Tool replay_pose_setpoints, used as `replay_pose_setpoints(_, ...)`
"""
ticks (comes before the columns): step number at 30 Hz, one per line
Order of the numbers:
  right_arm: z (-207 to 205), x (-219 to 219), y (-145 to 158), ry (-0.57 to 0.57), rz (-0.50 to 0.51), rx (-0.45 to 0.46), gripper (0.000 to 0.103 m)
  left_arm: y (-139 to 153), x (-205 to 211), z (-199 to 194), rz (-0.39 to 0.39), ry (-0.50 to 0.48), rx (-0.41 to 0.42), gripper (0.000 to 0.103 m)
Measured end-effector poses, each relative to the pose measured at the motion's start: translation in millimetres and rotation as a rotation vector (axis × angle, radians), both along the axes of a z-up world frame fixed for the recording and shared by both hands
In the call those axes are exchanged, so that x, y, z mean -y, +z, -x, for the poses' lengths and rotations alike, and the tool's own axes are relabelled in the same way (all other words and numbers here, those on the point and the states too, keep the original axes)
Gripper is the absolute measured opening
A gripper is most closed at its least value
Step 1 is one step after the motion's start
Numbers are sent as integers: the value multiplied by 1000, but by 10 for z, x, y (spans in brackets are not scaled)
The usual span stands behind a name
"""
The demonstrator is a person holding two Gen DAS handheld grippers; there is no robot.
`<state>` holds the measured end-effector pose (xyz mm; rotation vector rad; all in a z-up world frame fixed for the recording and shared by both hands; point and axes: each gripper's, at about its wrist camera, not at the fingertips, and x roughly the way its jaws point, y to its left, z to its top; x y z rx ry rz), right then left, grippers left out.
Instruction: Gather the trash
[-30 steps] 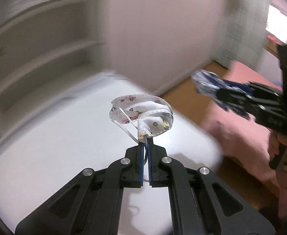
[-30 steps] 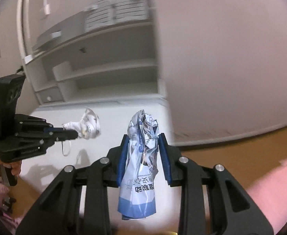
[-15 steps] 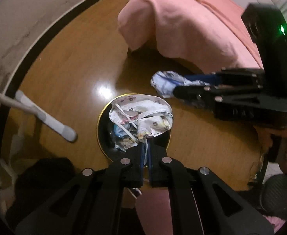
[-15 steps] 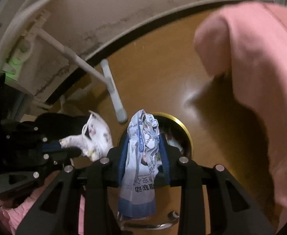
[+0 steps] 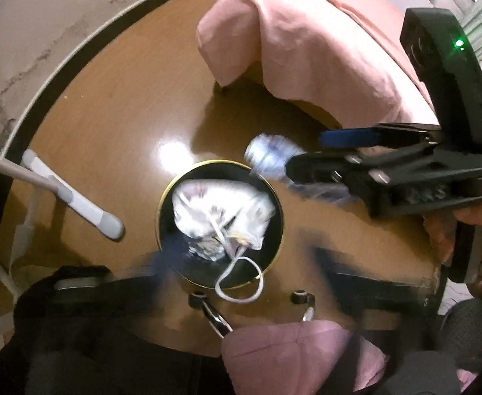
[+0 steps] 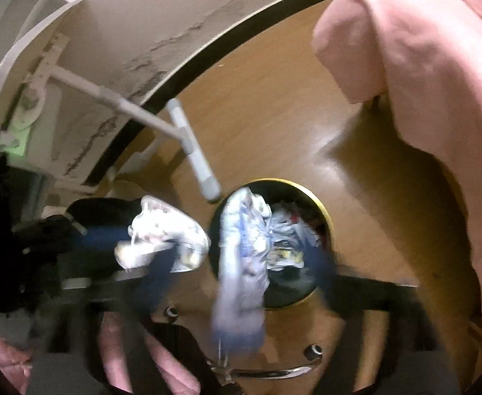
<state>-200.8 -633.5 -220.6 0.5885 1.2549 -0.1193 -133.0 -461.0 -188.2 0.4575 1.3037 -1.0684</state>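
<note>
Mask (image 5: 221, 210) is soft cloth, near weightless, floppy with thin ear loops; judged best pinched at a bunched fold or the loop, not slippery, not fragile; it sits over the mouth of the bin (image 5: 275, 197), loop (image 5: 237, 283) hanging across the near rim, whether it has landed or is mid-fall I cannot tell; wrapper (image 6: 241, 263) is crinkly thin film or paper, light, springy, likely to slide off smooth pads, so take it across the crumpled middle; it hangs blurred over the near-left rim of the bin (image 6: 326, 217), other scraps already inside.

Left gripper (image 5: 237, 263) fingers spread wide and blurred, nothing pressed between them; right gripper (image 6: 241, 279) fingers also wide, wrapper loose between them, pads not on it; in the left view the right one is beside the bin on its right, wrapper tip at the rim.

Versus a second ago: then both were up over the white desk, left fingers pinched tight on the mask, right clamped on the wrapper; half a second ago both were already above the bin on the floor, grips closed; now both sets of jaws have just been opening and both items are let go over the bin.
</note>
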Motion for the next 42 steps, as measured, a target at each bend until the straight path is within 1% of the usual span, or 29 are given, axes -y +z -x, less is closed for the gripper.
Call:
replay_pose_setpoints(2, -1, 20, 54, -19, 37, -3, 90, 63, -5, 29, 26, -11, 25, 97)
replay_pose_setpoints(5, 2, 48, 121, -52, 118, -20, 90, 186, -6, 81, 34, -34, 44, 97)
replay_pose_setpoints(6, -3, 51, 178, -64, 164, -22, 90, 255, -28, 102, 51, -37, 58, 97)
replay_pose_setpoints(8, -37, 24, 399, -96, 341, -19, 90, 422, -82, 144, 83, -34, 97, 97)
replay_pose_setpoints(9, -47, 5, 494, -107, 400, -9, 90, 573, -136, 174, 105, -30, 127, 97)
replay_pose_setpoints(10, -69, -41, 676, -127, 490, 19, 91, 669, -154, 191, 120, -26, 144, 97)
replay_pose_setpoints(12, -108, -131, 982, -165, 611, 81, 96, 929, -260, 203, 152, -16, 187, 97)
replay_pose_setpoints(13, -141, -217, 1196, -194, 672, 136, 96, 1095, -338, 188, 178, -5, 218, 97)
replay_pose_setpoints(15, -231, -380, 1519, -222, 727, 236, 96, 1379, -500, 106, 230, 46, 277, 97)
replay_pose_setpoints(16, -312, -508, 1717, -226, 734, 305, 96, 1529, -606, 28, 254, 90, 306, 97)
replay_pose_setpoints(17, -380, -616, 1851, -219, 727, 354, 96, 1647, -720, -54, 271, 129, 327, 97)
replay_pose_setpoints(18, -502, -804, 2033, -188, 701, 424, 96, 1815, -918, -183, 300, 195, 354, 97)
replay_pose_setpoints(20, -680, -1081, 2228, -119, 656, 501, 96, 1990, -1180, -342, 320, 283, 389, 97)
replay_pose_setpoints(21, -795, -1253, 2316, -77, 634, 536, 96, 2109, -1426, -467, 324, 358, 429, 97)
replay_pose_setpoints(22, -950, -1483, 2403, -29, 622, 570, 96, 2167, -1568, -536, 314, 405, 461, 97)
replay_pose_setpoints(23, -1068, -1660, 2448, 5, 619, 588, 96, 2221, -1738, -611, 295, 459, 500, 97)
replay_pose_setpoints(24, -1245, -1929, 2498, 57, 610, 610, 96, 2273, -1937, -707, 263, 529, 554, 97)
replay_pose_setpoints(25, -1344, -2072, 2526, 89, 598, 621, 96, 2303, -2135, -789, 221, 596, 607, 97)
replay_pose_setpoints(27, -1580, -2449, 2542, 162, 560, 634, 96, 2317, -2502, -921, 149, 698, 680, 97)
replay_pose_setpoints(29, -1799, -2833, 2518, 243, 513, 649, 96, 2286, -2905, -1044, 64, 807, 727, 97)
replay_pose_setpoints(31, -2034, -3214, 2477, 311, 493, 650, 96, 2256, -3204, -1149, 25, 870, 730, 97)
replay_pose_setpoints(33, -2229, -3498, 2414, 357, 485, 646, 96, 2207, -3519, -1291, 22, 927, 701, 97)
replay_pose_setpoints(35, -2463, -3789, 2345, 398, 473, 635, 96, 2180, -3748, -1394, 20, 972, 691, 97)
replay_pose_setpoints(37, -2596, -4012, 2279, 409, 453, 609, 96, 2149, -3925, -1493, 8, 1017, 691, 97)
replay_pose_setpoints(39, -2652, -4199, 2256, 393, 446, 580, 96, 2097, -4058, -1562, 3, 1039, 680, 97)
replay_pose_setpoints(41, -2591, -4317, 2236, 384, 451, 580, 96, 2095, -4159, -1589, 9, 1048, 662, 97)
replay_pose_setpoints(42, -2624, -4342, 2217, 385, 459, 585, 96, 2070, -4192, -1602, 11, 1051, 657, 97)
